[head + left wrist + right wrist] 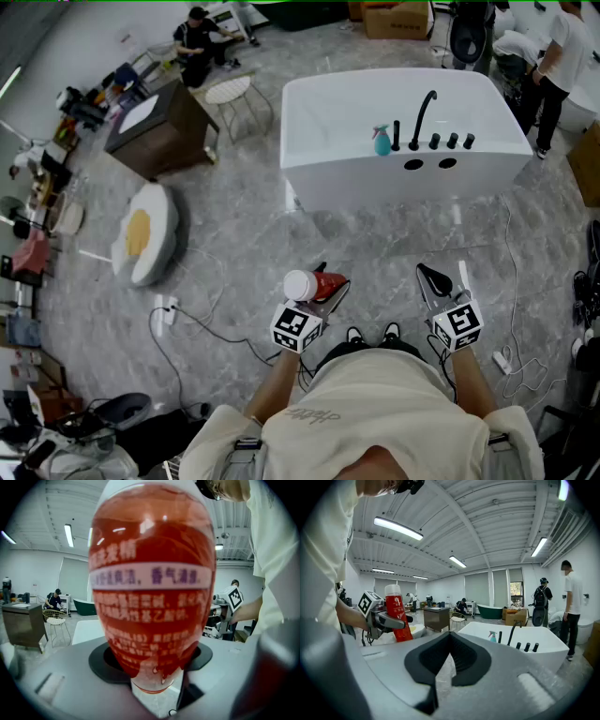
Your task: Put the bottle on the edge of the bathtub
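Gripping a red bottle (152,583) with a white cap, the left claw (326,284) has its jaws spread fairly wide around the bottle's body and pressed against its sides. In the left gripper view the bottle fills most of the picture, with white print on its red label and a pale band across the middle. The bottle is held in the air in front of the person, above the grey marble floor (375,234) and well apart from the white bathtub (319,141).

The right claw (441,281) holds nothing. Its black pads meet at the tips, and only a narrow gap shows between them nearer the camera.

The bathtub stands ahead of the person. A black faucet (424,114) rises from its near edge, with a teal spray bottle (382,141) just beside it on the same edge. To the left of the tub are a dark wooden cabinet (159,131) and a white wire chair (232,94). A fried-egg cushion (145,234) lies on the floor nearer the person.
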The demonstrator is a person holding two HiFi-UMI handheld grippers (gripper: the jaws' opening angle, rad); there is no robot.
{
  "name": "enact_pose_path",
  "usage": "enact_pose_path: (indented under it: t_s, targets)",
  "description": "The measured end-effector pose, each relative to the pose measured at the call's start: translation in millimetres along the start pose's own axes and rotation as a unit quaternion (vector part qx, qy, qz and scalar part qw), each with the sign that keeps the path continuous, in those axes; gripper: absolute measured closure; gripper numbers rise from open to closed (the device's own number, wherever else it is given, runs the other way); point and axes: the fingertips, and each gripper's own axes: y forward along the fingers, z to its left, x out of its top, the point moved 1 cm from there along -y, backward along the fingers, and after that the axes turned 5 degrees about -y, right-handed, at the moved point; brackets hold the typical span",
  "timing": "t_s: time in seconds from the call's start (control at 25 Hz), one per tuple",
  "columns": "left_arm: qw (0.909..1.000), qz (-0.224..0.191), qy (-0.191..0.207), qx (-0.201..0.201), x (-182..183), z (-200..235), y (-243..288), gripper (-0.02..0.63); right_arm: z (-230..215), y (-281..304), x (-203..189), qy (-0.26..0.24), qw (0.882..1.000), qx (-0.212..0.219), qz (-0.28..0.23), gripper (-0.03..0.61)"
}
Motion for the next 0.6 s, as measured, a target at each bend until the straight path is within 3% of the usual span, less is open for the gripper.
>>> enact_pose_path:
  t_s: [0.6]
  targets:
    - [0.9996,0.004,-0.025,-0.016,-7,50,8,0.313,15,46,-16,0.022,0.999,-0.008,0.027,0.578]
